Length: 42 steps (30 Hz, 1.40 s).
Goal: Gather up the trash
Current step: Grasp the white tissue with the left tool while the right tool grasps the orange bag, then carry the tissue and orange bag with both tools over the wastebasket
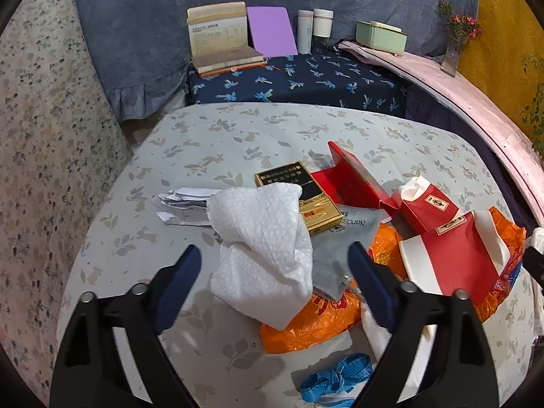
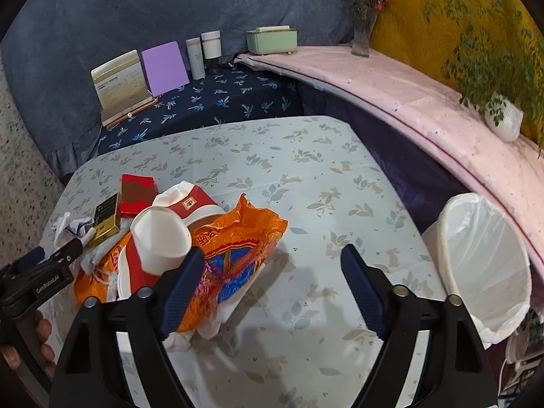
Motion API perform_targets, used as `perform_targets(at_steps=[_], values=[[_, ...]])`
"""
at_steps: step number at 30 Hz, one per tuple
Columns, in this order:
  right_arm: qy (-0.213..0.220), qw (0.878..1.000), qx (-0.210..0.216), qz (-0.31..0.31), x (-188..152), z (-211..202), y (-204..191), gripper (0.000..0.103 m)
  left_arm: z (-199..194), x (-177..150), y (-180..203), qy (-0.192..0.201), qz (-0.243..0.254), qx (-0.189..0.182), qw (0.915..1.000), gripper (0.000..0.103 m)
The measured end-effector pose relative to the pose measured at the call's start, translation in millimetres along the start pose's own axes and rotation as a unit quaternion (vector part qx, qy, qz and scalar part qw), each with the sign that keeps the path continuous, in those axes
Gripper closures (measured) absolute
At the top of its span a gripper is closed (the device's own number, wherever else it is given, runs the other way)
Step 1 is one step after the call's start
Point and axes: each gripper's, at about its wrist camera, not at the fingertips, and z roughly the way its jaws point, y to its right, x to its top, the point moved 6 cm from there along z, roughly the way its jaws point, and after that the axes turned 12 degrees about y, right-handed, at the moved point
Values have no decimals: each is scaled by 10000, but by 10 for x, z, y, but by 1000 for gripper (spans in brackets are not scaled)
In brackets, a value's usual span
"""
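Trash sits heaped at the desk's (image 2: 306, 156) left-centre: crinkled orange plastic bag (image 2: 238, 234) underneath, embossed white paper towel (image 1: 265, 248) on top, soft grey pouch (image 1: 343, 244) beside it. Cartons: two red-and-white packs (image 1: 455, 258), one open red box (image 1: 353, 183), one glossy black-gold box (image 1: 299, 197). Crumpled paper scraps (image 1: 183, 204) lie left of the towel, blue tape measure (image 1: 336, 377) coiled near the bottom edge, partly cut off. White-lined bin (image 2: 482, 265) stands off the desk's right edge. Left gripper (image 1: 272, 289) jaws are spread, straddling the towel without pressing it. Right gripper (image 2: 272, 292) jaws are spread over bare cloth, left pad just beside the bag; contact unclear.
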Motion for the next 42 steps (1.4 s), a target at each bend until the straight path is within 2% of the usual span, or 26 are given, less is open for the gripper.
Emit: perform_targets(at_steps=[1,2,3,4,6,8,9,11,16,27,36,42], values=[[-45,10000,51,55,-10,43,-4,37,25,-8,-5,-50,-42,-42,10000,32],[-98,9998,111,115,-26,89,-8,43,50,-13,-8,-98,-78,-95,9999,43],[-159,9996,168,155,-45,128,-17,47,64,-24,-8,-145,-96,-141,9997,50],[-229,9993,239,185,-66,168,-32,55,73,-30,-10,-174,-110,-166,9997,53],[-289,9989,315,190,-96,206,-71,67,77,-46,-17,-207,-138,-209,9995,69],[-324,9986,378,158,-116,221,-113,84,67,-57,-16,-220,-158,-269,9993,78],[-321,9986,396,143,-118,217,-129,87,57,-59,-18,-214,-172,-264,9993,85],[-288,9984,467,161,-104,188,-142,95,18,-59,-11,-192,-177,-295,9992,93],[-98,9982,538,234,28,24,-112,98,-147,-2,12,-41,-151,-379,9992,99],[521,9965,563,320,423,-478,87,99,-737,251,228,401,-184,-806,9958,100],[1049,9924,449,454,724,-903,445,99,-1174,481,771,699,5,-1346,9884,100],[1325,9894,228,553,842,-1140,826,99,-1426,551,1349,799,248,-1850,9792,100]])
